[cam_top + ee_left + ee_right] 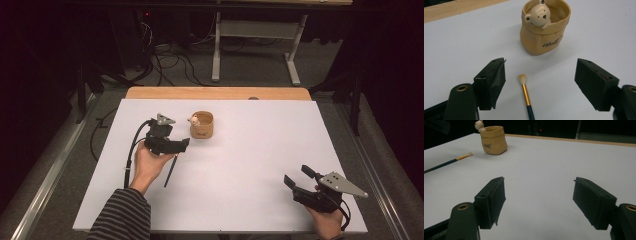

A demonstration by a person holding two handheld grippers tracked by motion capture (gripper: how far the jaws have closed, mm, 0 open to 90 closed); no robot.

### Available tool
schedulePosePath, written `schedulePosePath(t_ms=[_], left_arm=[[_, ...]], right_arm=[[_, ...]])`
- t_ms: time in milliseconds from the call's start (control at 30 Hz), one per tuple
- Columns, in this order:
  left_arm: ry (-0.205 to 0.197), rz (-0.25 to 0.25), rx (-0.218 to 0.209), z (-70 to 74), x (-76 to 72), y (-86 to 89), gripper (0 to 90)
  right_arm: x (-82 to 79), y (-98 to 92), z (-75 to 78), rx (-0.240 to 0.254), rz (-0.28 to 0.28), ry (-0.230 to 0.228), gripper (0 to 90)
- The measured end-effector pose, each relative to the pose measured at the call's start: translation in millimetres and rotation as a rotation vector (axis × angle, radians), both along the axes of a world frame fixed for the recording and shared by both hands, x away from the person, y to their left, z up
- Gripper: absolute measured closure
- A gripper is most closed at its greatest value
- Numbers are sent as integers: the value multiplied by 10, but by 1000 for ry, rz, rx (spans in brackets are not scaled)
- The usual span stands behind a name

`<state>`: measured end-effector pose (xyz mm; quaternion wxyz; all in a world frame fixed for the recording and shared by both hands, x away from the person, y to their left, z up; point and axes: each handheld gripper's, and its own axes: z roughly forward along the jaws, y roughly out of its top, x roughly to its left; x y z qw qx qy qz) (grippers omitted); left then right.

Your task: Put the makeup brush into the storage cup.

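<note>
- Paintbrush (526, 97) lies flat on the white table (250, 165), directly below and between the spread jaws of the left gripper (186, 143), untouched by either pad.
- Its long axis runs nearly in line with the gripper's reach: pale bristle tip pointing away toward the bear pot (544, 27), dark green handle trailing back under the hand. The jaws would likely close across the handle, square to it.
- Left gripper is by far the nearer of the two; its jaws stand wide apart with nothing between them but the brush on the table below.
- Right gripper (296, 179) rests at the table's near right corner, well apart from the brush, its jaws likewise spread and holding nothing.
- The brush is slim: cream bristles, a gold ferrule, then a thin dark green handle; seen from the right gripper view (447, 162) it lies just short of the pot.
- The pot, a tan sack-shaped holder with a small bear at its rim, stands upright just beyond the bristle tip, apart from it.
</note>
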<state>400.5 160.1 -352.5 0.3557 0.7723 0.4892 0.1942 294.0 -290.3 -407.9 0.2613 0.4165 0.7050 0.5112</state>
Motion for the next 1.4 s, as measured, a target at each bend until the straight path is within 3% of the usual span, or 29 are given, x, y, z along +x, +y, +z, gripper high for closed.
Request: schedulePosePath(t_ms=[200, 333, 633, 800, 1033, 1400], left_arm=[[24, -2, 42, -15, 25, 5, 264], [71, -3, 59, -11, 43, 13, 269], [129, -2, 100, -21, 89, 11, 284], [154, 4, 112, -41, 110, 13, 293], [223, 15, 116, -84, 172, 22, 314], [274, 11, 139, -120, 224, -3, 347]], right_arm=[[-1, 3, 0, -2, 5, 1, 277], [3, 7, -2, -9, 8, 1, 277], [6, 8, -4, -9, 10, 6, 277], [8, 10, -5, -10, 7, 7, 277], [11, 10, -7, -9, 12, 7, 277], [11, 16, -9, -3, 16, 17, 277]])
